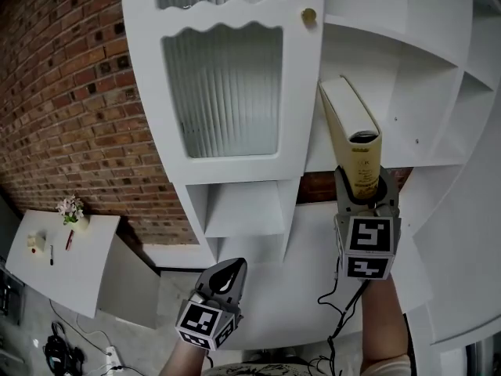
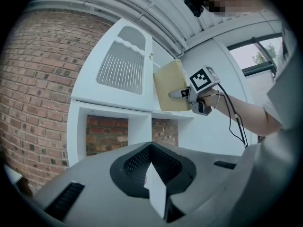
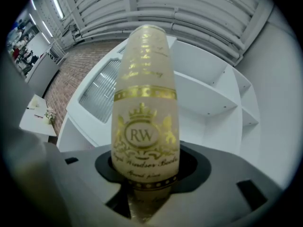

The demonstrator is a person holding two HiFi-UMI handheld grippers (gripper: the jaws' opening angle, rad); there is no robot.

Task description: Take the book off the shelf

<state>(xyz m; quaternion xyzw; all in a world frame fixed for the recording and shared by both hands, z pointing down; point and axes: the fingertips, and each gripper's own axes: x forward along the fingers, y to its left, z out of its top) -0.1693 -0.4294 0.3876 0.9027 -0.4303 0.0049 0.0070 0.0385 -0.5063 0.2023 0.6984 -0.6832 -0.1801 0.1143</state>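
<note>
A cream book [image 1: 351, 131] with gold print on its spine stands upright in my right gripper [image 1: 364, 198], clear of the white shelf unit [image 1: 407, 77] and in front of its open compartments. In the right gripper view the book [image 3: 144, 122] fills the middle and the right gripper [image 3: 144, 174] is shut on its lower spine. The left gripper view shows that book [image 2: 170, 86] held out beside the cabinet. My left gripper [image 1: 227, 276] hangs lower and to the left with its jaws together. In its own view the left gripper [image 2: 151, 148] holds no book.
A cabinet door [image 1: 223, 92] with ribbed glass and a brass knob [image 1: 308, 15] stands left of the book. Behind is a brick wall [image 1: 63, 92]. A white table [image 1: 55, 257] with small flowers [image 1: 70, 207] sits far left. Cables [image 1: 70, 351] lie on the floor.
</note>
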